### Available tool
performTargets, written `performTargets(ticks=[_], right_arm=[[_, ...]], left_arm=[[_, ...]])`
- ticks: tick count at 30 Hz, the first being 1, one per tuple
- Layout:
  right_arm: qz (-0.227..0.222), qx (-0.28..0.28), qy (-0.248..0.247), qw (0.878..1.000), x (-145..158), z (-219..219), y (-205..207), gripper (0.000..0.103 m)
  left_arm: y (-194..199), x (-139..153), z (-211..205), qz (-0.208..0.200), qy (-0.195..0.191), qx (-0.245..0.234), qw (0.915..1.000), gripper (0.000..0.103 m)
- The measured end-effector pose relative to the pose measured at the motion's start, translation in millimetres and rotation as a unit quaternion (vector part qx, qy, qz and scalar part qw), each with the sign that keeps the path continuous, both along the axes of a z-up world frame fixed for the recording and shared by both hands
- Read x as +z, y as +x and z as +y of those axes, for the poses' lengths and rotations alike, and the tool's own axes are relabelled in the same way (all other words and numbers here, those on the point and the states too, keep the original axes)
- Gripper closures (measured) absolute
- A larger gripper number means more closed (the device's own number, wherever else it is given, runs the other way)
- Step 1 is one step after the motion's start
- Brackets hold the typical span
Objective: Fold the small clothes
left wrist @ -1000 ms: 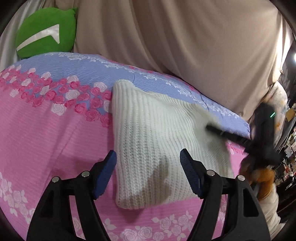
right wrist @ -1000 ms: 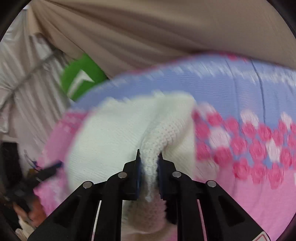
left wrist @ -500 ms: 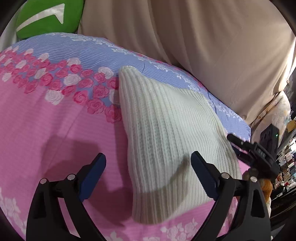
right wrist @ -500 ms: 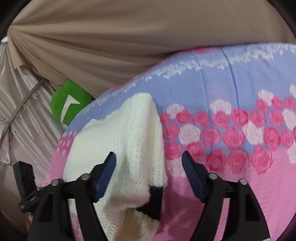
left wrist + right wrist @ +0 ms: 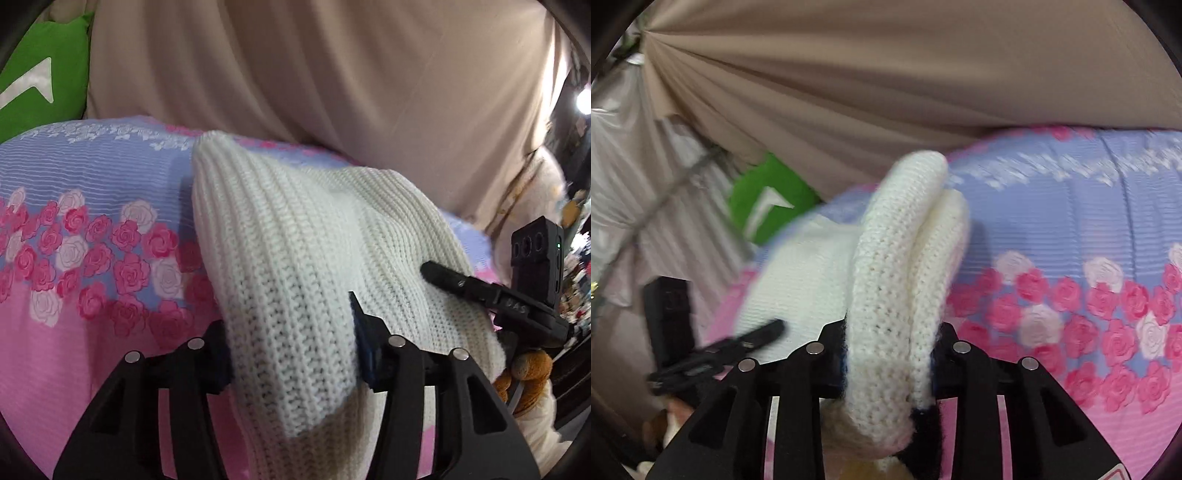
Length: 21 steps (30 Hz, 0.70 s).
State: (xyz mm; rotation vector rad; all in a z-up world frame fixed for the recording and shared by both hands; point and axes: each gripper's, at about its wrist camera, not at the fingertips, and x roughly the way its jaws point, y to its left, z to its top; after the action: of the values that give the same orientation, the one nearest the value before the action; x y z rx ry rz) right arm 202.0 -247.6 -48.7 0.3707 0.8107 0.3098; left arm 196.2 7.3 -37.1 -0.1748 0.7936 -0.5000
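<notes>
Both black tongs have just been closing on a cream ribbed-knit garment (image 5: pixel 295 258) lying on a pink and lilac rose-print bedspread (image 5: pixel 74 258). The left gripper (image 5: pixel 291 343) and right gripper (image 5: pixel 890 350) each pinch a thick folded edge. Soft, light and floppy; best held through every layer.

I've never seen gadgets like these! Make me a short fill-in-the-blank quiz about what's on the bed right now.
1. Both grippers have closed on a knitted garment coloured ____.
2. The bedspread is printed with pink and white ____.
3. The cushion behind the bed is ____ with a white mark.
4. In the right wrist view, the knit between the right gripper stands in ____ thick layers.

Missing words: white; roses; green; two
</notes>
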Motion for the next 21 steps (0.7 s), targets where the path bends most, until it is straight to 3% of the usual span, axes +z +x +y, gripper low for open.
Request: performTargets(ticks=[1, 2, 4, 7, 8, 9, 11, 13, 14, 16, 17, 19, 21], right_arm=[[0.02, -0.011, 0.005, 1.0, -17.0, -6.1, 7.8, 0.059], [0.019, -0.023, 0.038, 0.999, -20.9, -14.5, 7.1, 0.051], [0.013, -0.043, 0.069, 0.997, -7.4, -27.4, -11.2, 0.054], [-0.048, -0.052, 0.018, 0.997, 34.0, -23.1, -56.8, 0.061], [-0.067, -0.033, -0.002, 0.997, 47.3, -13.7, -76.0, 0.071], [-0.079, -0.013, -0.019, 0.997, 52.7, -3.2, -88.7, 0.078], [-0.089, 0.026, -0.064, 0.994, 54.8, 21.7, -108.3, 0.082], [-0.067, 0.054, -0.111, 0.99, 36.5, 42.0, -109.2, 0.089], [-0.055, 0.049, -0.133, 0.988, 25.6, 44.8, -104.1, 0.103], [-0.027, -0.003, -0.189, 0.982, -4.0, 34.0, -86.6, 0.103], [-0.019, -0.015, -0.172, 0.985, -13.4, 21.5, -81.6, 0.103], [-0.006, -0.019, -0.11, 0.994, -15.6, 3.0, -81.4, 0.103], [-0.015, -0.017, -0.118, 0.993, -6.1, 6.7, -92.6, 0.103]], left_arm=[[8.6, -14.2, -4.2, 0.01, 0.023, 0.011, 0.9996, 0.043], [10.3, -18.3, -0.5, 0.005, 0.014, 0.023, 0.9996, 0.037], [2.3, -11.4, 10.1, 0.014, -0.007, 0.042, 0.999, 0.037], [-33.3, 21.4, 18.1, -0.026, 0.037, 0.091, 0.9948, 0.038], [-51.0, 33.6, 17.7, -0.049, 0.058, 0.107, 0.9913, 0.038], [-65.6, 41.8, 16.7, -0.066, 0.071, 0.113, 0.9889, 0.038], [-88.2, 49.6, 6.0, -0.084, 0.082, 0.095, 0.9886, 0.038], [-97.5, 41.4, -6.9, -0.072, 0.095, 0.069, 0.9905, 0.038], [-95.4, 32.0, -14.9, -0.062, 0.109, 0.063, 0.9901, 0.037], [-81.0, 5.6, -21.8, -0.038, 0.153, 0.082, 0.9841, 0.039], [-71.8, -10.4, -22.2, -0.02, 0.17, 0.095, 0.9806, 0.039], [-63.4, -24.8, -13.4, 0.01, 0.133, 0.103, 0.9857, 0.038], [-65.4, -24.0, -8.7, 0.01, 0.116, 0.113, 0.9867, 0.038]])
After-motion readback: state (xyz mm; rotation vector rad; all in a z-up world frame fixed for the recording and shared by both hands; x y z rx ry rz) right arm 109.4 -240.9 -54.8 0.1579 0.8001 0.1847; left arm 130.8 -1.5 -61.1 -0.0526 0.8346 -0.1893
